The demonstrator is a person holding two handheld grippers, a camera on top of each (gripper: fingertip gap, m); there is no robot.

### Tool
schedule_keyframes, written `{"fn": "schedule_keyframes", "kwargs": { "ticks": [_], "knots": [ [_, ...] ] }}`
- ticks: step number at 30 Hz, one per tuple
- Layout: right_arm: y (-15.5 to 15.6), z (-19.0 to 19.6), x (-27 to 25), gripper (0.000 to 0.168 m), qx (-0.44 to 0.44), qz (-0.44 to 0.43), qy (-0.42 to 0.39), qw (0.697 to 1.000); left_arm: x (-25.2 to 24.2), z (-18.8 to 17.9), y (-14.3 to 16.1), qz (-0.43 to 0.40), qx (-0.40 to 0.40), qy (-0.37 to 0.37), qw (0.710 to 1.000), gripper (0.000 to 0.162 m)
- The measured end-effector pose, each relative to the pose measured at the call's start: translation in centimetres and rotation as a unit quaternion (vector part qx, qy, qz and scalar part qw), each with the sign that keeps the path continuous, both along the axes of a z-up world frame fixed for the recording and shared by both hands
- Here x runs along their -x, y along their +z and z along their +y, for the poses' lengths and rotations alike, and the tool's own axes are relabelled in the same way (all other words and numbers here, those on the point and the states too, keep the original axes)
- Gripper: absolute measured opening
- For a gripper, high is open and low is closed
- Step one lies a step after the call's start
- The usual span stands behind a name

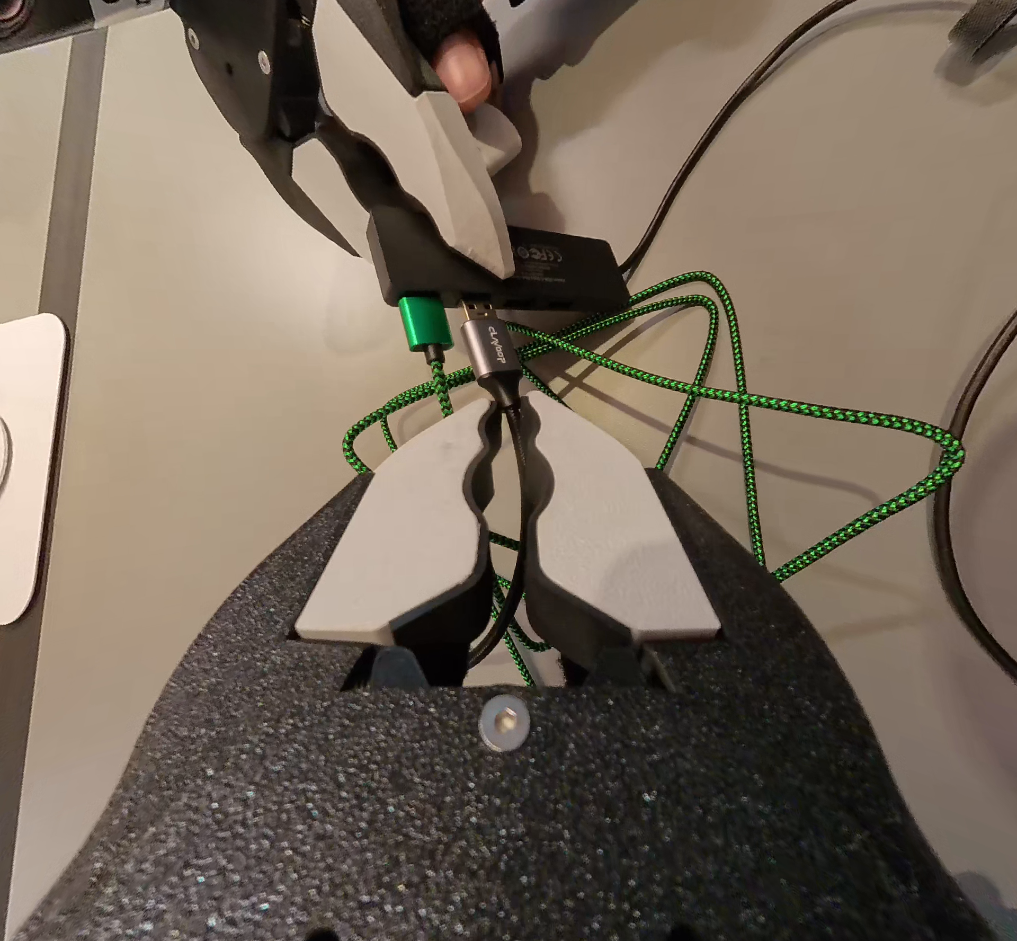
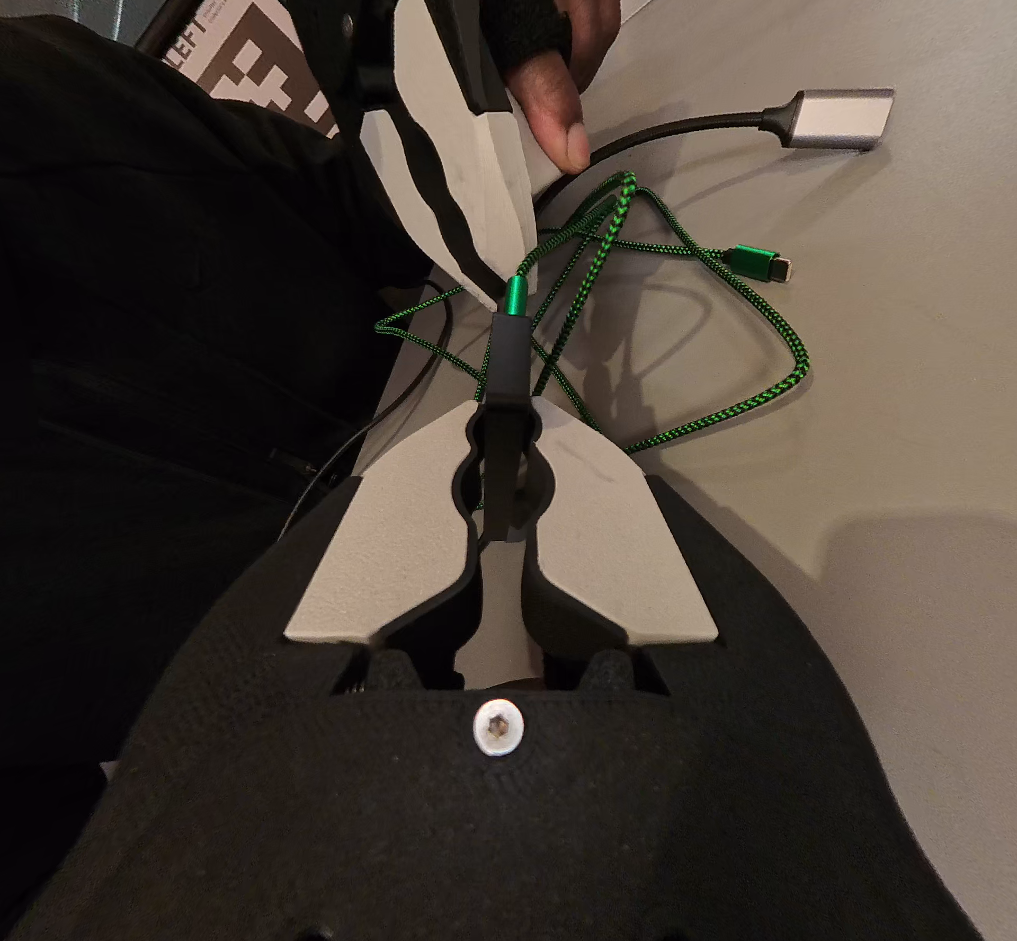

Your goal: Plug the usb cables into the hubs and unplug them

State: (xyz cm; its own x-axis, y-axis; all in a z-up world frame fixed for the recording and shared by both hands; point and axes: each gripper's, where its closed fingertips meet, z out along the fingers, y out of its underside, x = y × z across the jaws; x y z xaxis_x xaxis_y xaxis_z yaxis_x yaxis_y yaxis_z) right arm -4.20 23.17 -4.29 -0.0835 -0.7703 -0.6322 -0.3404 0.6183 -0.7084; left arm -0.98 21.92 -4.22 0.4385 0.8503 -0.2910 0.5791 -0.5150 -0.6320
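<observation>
My right gripper (image 2: 506, 411) is shut on a black USB hub (image 2: 509, 358) and holds it edge-on above the table. In the left wrist view it (image 1: 429, 257) clamps the hub (image 1: 556, 268) from the upper left. A green plug (image 1: 424, 325) on a green braided cable (image 1: 737, 402) sits in the hub's end port. A grey USB plug (image 1: 490, 358) is at the neighbouring port, with its metal tip still showing. My left gripper (image 1: 509, 402) is shut on that plug's black cable (image 1: 517, 474) just behind it. The left gripper also shows in the right wrist view (image 2: 492, 292).
A silver hub (image 2: 836, 116) on a black lead lies farther off on the table. The green cable's small far plug (image 2: 762, 265) lies loose near it. A white pad (image 1: 27, 463) lies left. Black leads (image 1: 770, 89) loop right. The table edge (image 2: 396, 375) is close, with dark clothing beyond. The tips of one gripper are about 4 centimetres away from the tips of the other.
</observation>
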Motion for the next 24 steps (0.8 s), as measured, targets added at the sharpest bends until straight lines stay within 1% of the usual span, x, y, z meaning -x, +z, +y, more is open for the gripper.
{"fn": "schedule_keyframes", "kwargs": {
  "ticks": [5, 11, 17, 19, 24],
  "knots": [
    [0.0, 0.0, 0.1, 0.01, -0.005, -0.006, 0.004, 1.0, 0.2, -0.2, -0.1, -0.001, 0.004, 0.007, 1.0, 0.006],
    [-0.1, -0.2, 0.1, 0.01, -0.017, -0.01, -0.001, 1.0, 0.4, -1.1, -0.8, -0.011, 0.055, 0.019, 0.998, 0.006],
    [-0.7, -1.2, 0.5, 0.01, -0.023, 0.002, -0.034, 0.999, 0.8, -0.7, 0.2, 0.02, 0.04, 0.017, 0.999, 0.005],
    [-0.6, -1.4, 0.6, 0.01, -0.019, -0.006, -0.04, 0.999, 0.9, -1.2, 0.1, 0.02, 0.041, 0.035, 0.998, 0.006],
    [-0.4, -1.2, 0.5, 0.01, -0.015, -0.011, -0.026, 0.999, 0.8, -1.3, -0.1, 0.022, 0.042, 0.028, 0.998, 0.006]
  ]
}}
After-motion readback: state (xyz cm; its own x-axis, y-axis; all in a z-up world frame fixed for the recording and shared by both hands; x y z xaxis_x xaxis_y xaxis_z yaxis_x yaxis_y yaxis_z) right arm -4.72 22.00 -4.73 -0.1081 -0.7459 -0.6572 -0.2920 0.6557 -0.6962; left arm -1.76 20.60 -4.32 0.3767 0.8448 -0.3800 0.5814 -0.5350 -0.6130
